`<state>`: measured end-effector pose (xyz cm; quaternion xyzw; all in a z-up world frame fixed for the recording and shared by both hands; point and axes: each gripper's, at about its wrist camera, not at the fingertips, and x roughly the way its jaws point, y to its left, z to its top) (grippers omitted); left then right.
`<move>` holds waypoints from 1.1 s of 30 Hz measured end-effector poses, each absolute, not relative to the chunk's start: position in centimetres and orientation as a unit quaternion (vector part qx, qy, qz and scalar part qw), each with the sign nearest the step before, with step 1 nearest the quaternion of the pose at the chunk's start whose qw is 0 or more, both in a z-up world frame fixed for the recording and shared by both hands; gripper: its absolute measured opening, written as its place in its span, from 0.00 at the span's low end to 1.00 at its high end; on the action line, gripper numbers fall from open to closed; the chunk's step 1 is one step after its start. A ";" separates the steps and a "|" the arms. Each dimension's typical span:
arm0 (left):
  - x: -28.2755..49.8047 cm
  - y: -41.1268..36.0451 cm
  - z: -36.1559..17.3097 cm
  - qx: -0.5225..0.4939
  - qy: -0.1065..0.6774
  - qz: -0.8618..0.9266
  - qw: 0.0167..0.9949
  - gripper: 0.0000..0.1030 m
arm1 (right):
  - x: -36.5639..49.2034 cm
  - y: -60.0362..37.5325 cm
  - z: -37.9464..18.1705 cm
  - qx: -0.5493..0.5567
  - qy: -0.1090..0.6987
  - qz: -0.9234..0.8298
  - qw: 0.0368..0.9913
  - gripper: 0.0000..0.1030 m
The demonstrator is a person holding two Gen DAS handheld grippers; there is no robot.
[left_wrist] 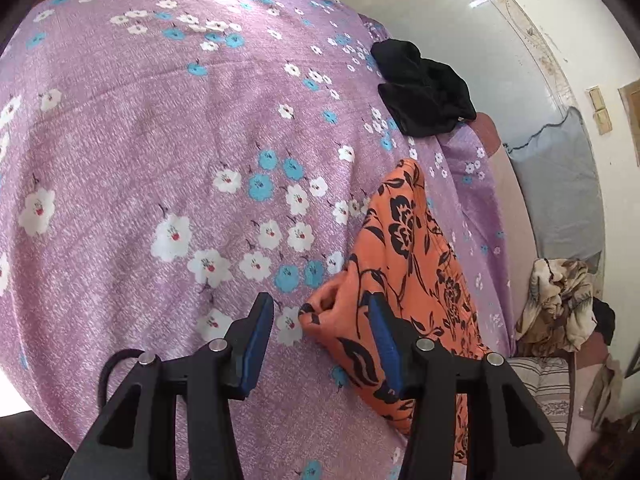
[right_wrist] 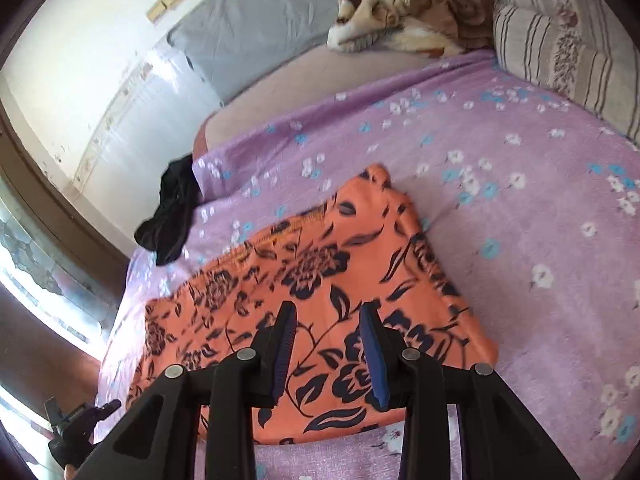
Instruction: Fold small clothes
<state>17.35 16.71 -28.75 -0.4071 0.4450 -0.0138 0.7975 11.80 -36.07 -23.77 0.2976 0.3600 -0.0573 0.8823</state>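
An orange garment with black flowers [right_wrist: 320, 280] lies folded flat on the purple floral bedsheet [right_wrist: 520, 200]. My right gripper [right_wrist: 328, 316] is open just above its near part, holding nothing. In the left wrist view the same garment [left_wrist: 416, 248] lies to the right, one corner bunched up. My left gripper [left_wrist: 320, 312] is open beside that corner, with the right finger over the cloth and the left finger over the sheet [left_wrist: 160, 140]. A crumpled black garment [left_wrist: 424, 88] lies at the bed's far edge; it also shows in the right wrist view [right_wrist: 172, 212].
Striped pillows [right_wrist: 560, 40] and a brown patterned blanket [right_wrist: 400, 4] sit at the head of the bed. A grey pillow [right_wrist: 256, 28] leans on the white wall. The left gripper [right_wrist: 80, 428] shows past the bed's edge.
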 end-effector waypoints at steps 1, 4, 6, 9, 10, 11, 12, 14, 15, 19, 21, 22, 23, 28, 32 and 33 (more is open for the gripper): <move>17.5 16.2 -28.8 -0.409 0.448 -0.022 0.795 0.49 | 13.1 -35.7 -25.3 0.296 0.401 -0.065 0.865 0.35; 18.1 14.6 -29.0 -0.398 0.464 -0.038 0.791 0.54 | 14.4 -35.6 -29.1 0.302 0.467 -0.078 0.827 0.33; 18.3 13.9 -29.3 -0.401 0.469 -0.037 0.786 0.57 | 14.3 -35.5 -28.5 0.295 0.462 -0.074 0.833 0.34; 18.8 12.7 -29.8 -0.399 0.478 -0.039 0.782 0.62 | 13.8 -35.5 -29.0 0.302 0.456 -0.070 0.834 0.34; 18.9 12.5 -29.8 -0.400 0.475 -0.035 0.783 0.64 | 13.7 -35.6 -29.0 0.302 0.455 -0.069 0.835 0.34; 19.1 12.3 -29.8 -0.400 0.468 -0.027 0.788 0.64 | 13.7 -35.5 -29.0 0.299 0.456 -0.069 0.835 0.34; 19.2 12.3 -29.7 -0.400 0.460 -0.017 0.793 0.64 | 13.7 -35.5 -29.1 0.298 0.456 -0.069 0.835 0.34; 19.8 12.2 -29.6 -0.402 0.441 0.001 0.803 0.63 | 13.7 -35.3 -29.1 0.293 0.456 -0.073 0.837 0.34; 20.0 12.3 -29.5 -0.402 0.430 0.009 0.809 0.62 | 13.8 -35.2 -28.9 0.287 0.457 -0.075 0.838 0.34; 20.8 11.1 -29.3 -0.364 0.415 0.024 0.834 0.31 | 13.9 -34.9 -28.7 0.274 0.458 -0.076 0.842 0.34; 20.8 10.7 -28.9 -0.345 0.406 0.026 0.846 0.26 | 13.8 -35.1 -28.7 0.281 0.458 -0.073 0.840 0.34; 20.8 10.4 -28.7 -0.336 0.402 0.023 0.851 0.24 | 13.8 -35.2 -28.8 0.287 0.457 -0.072 0.839 0.34; 20.9 10.3 -28.5 -0.329 0.398 0.020 0.856 0.24 | 13.7 -35.3 -28.8 0.293 0.457 -0.070 0.837 0.34; 21.0 10.4 -28.7 -0.324 0.401 0.022 0.857 0.32 | 12.9 -36.4 -27.9 0.350 0.431 -0.044 0.831 0.35; 21.4 9.8 -30.1 -0.320 0.418 0.016 0.850 0.47 | 12.6 -36.0 -26.3 0.352 0.393 -0.009 0.850 0.35; 21.2 9.5 -29.9 -0.308 0.413 0.015 0.857 0.42 | 13.1 -35.8 -26.7 0.350 0.408 -0.007 0.844 0.35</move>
